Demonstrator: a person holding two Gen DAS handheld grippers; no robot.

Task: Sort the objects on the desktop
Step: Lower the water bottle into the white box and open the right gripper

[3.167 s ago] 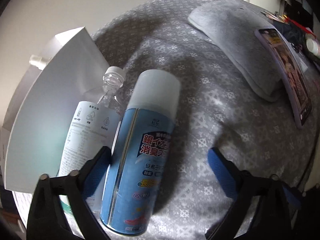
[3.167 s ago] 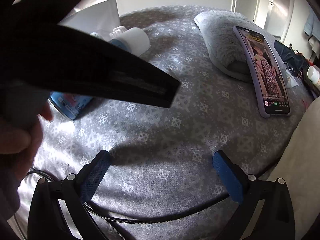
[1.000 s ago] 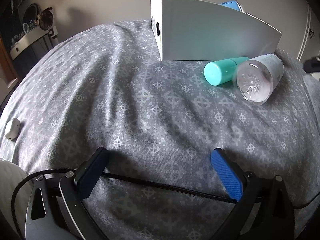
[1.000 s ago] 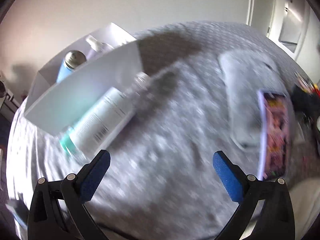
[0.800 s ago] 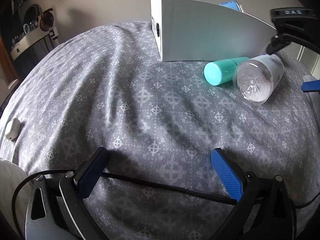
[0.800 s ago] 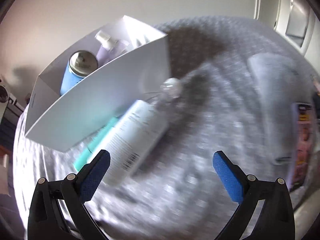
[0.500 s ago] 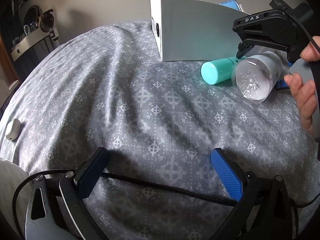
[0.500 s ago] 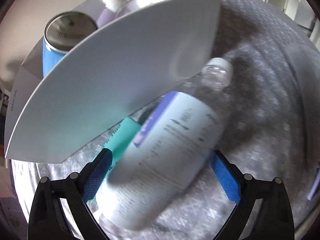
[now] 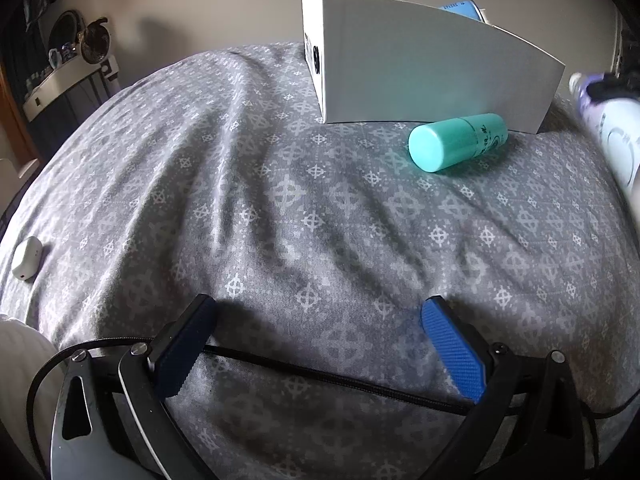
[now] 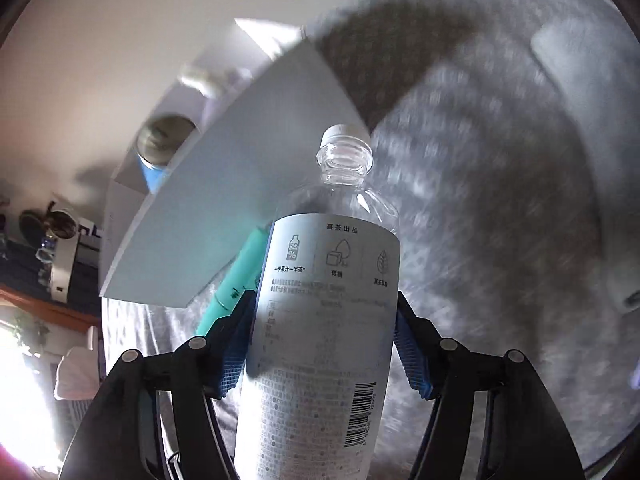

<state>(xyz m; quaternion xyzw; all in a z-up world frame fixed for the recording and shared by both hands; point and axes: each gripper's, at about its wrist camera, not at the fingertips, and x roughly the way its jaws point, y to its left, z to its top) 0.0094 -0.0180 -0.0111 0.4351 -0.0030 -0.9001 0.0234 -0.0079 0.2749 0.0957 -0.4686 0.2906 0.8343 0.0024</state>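
Right gripper point(image 10: 320, 344) clamps clear bottle point(image 10: 320, 320), cap pointing ahead; white box point(image 10: 240, 208) up-left (1 spray can inside). Left gripper point(image 9: 320, 356) spread, idle.

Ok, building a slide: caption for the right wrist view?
Right gripper clamps a clear labelled bottle beside the white box.

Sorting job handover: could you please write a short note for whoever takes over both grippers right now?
Right gripper: shut on the clear labelled bottle, lifted off the bed, cap pointing away.
Left gripper: open, holding nothing, low over the grey bedspread.
White box: stands on the bedspread; a blue spray can is already inside, with another bottle that is too blurred to name.
Teal tube: lies on its side beside the box's front wall.
Left to do: probably put the bottle in the box, then the teal tube.
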